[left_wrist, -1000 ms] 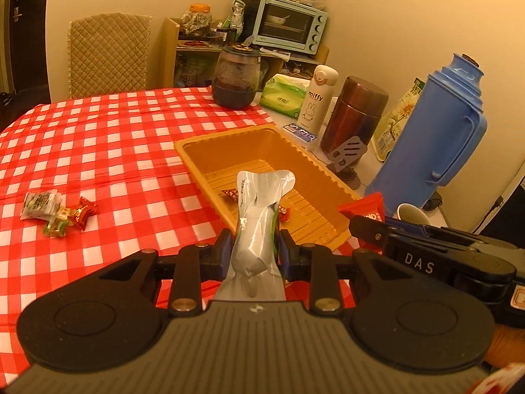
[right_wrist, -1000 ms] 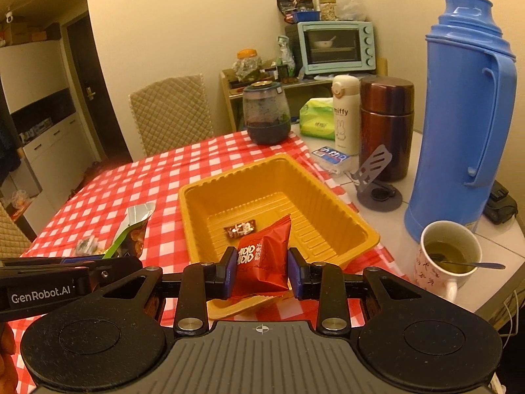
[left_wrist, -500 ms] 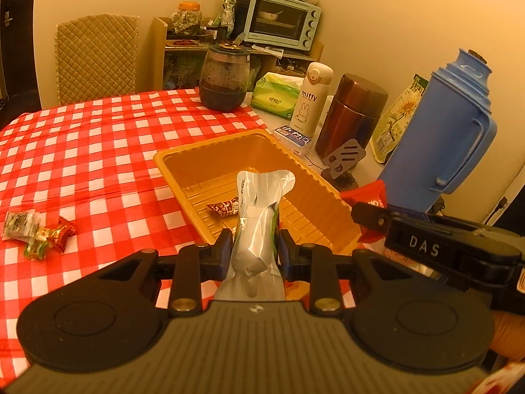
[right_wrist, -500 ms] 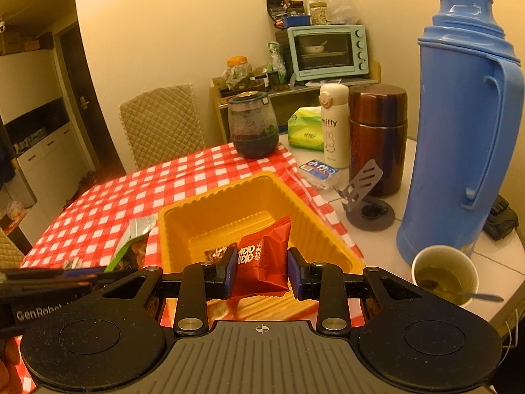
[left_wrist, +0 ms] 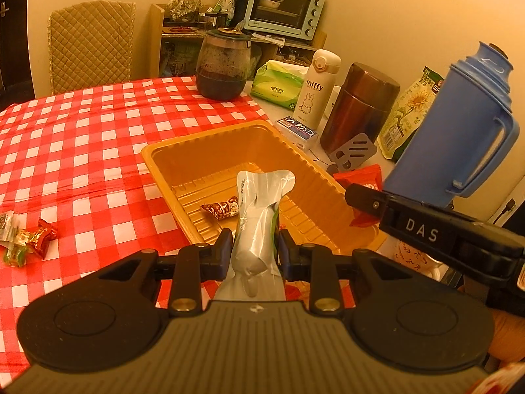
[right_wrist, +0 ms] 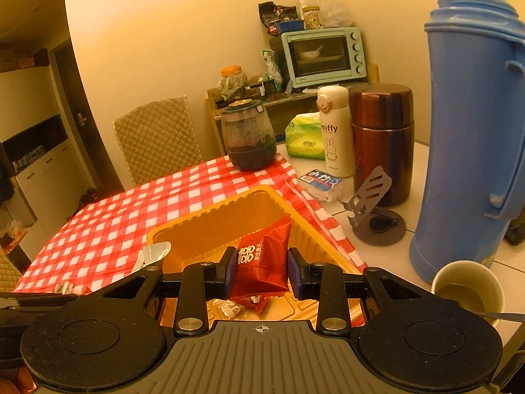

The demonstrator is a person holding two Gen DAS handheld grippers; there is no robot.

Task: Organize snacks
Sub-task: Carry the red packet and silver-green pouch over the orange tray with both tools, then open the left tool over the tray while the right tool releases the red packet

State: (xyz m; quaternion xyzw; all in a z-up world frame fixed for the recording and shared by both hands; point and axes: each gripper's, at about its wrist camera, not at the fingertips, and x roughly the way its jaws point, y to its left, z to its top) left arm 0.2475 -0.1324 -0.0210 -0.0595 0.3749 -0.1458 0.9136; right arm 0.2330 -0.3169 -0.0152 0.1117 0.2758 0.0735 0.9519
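- The left gripper (left_wrist: 253,250) has its 2 fingers clamped on a silver foil pouch (left_wrist: 259,226) — smooth, crinkled, standing upright between the pads with its flared top above the fingertips and a green edge down its right side; its lower end is hidden behind the gripper body.
- Straight ahead of those fingers sits the yellow tray (left_wrist: 183,144), a thin moulded plastic rectangle with ribbed walls and floor, resting on the red-and-white checked tablecloth (left_wrist: 82,138).
- On the tray floor, just left of the pouch, lies 1 small dark-red wrapped candy (left_wrist: 221,208); its print is too small to read.
- Far left of the left fingers, a few loose wrapped candies (left_wrist: 28,239) lie on the cloth, partly cut off at the picture's edge.
- The right gripper (right_wrist: 261,268) grips a glossy red snack packet (right_wrist: 262,262) with white lettering — pillow-shaped, tilted, held over the tray's near end.
- Below its fingers, crumpled wrappers (right_wrist: 239,303) show on the tray floor, mostly hidden by the packet.
- Right of the right fingers stand a smooth blue plastic thermos (right_wrist: 472,138), cut off at the frame edge, and a paper cup (right_wrist: 467,287) holding liquid.
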